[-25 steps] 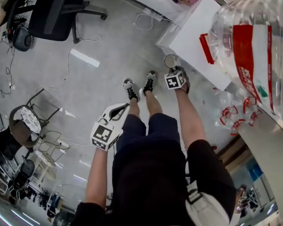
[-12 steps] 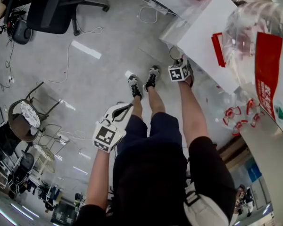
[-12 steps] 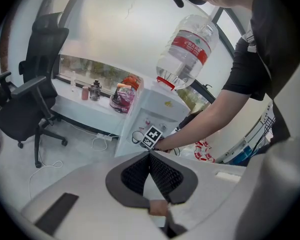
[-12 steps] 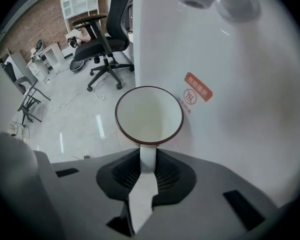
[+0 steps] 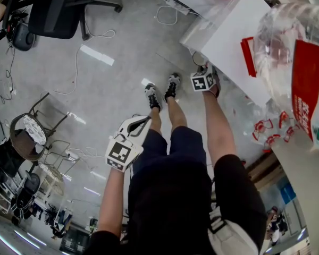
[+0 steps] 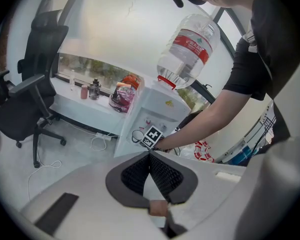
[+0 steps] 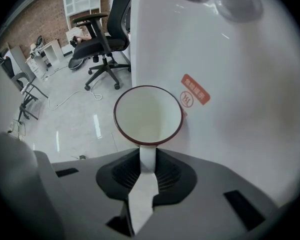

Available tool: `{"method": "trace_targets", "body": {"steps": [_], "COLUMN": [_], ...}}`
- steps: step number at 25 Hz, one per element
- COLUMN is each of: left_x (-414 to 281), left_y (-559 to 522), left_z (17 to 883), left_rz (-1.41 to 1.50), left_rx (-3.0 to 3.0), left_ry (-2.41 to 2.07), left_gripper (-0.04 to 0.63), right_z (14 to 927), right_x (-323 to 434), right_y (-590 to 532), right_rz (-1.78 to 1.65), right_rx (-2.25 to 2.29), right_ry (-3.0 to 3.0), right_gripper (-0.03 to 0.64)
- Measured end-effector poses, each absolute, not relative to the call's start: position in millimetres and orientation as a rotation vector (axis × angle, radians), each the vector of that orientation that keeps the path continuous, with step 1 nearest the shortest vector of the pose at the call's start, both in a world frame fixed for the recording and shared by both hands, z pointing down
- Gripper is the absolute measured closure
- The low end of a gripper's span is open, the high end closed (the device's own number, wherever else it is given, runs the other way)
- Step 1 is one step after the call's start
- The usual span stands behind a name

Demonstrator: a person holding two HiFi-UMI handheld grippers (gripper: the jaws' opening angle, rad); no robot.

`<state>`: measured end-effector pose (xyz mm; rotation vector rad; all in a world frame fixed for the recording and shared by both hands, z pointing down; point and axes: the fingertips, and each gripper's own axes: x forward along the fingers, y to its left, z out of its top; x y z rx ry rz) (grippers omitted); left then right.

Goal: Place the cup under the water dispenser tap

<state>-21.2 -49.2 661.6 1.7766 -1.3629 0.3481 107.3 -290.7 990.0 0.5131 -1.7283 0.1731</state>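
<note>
The white enamel cup with a dark red rim (image 7: 147,116) stands upright. Its long axis runs up and down and its round mouth faces upward, so the right gripper view looks straight into the bowl. Its flat white strap handle points away from the dispenser and toward the right gripper (image 7: 147,159).

The bowl's inside is smooth, plain and empty, with a soft sheen. The rim is a thin, even ring. The far side of the cup sits just beside the glossy white front panel of the boxy water dispenser (image 7: 230,84), close to an orange-red sticker (image 7: 195,96). The rounded tap fittings (image 7: 235,1) show at the top edge of that view, apart from the rim. Whether the cup is exactly beneath one, or resting on anything, I cannot tell.

The right gripper's jaws have just been opening. They stand only narrowly apart, with the handle between them and the black ribbed pads (image 7: 167,171) lying against its two sides.

The left gripper (image 6: 150,156) is held back near the person's thigh, well apart from the dispenser. Its ribbed pad tips meet with nothing between them.

On top of the dispenser a large clear plastic water bottle with a red label (image 6: 187,46) stands neck down. The floor (image 5: 111,84) is pale grey and polished.
</note>
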Motion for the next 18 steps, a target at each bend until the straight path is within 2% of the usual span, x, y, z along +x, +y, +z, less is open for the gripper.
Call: {"method": "trace_targets", "body": {"steps": [18], "left_x": [-29], "left_y": [-56], "left_z": [659], "left_rz": [0.322], "left_rx": [1.783], "left_ry": [-1.361], "left_gripper": [0.597], "right_z": [976], "right_x": [104], "right_y": [-282], "right_rz": [0.208], "right_rx": [0.487], "right_ry": [-1.750], "right_gripper": [0.511]}}
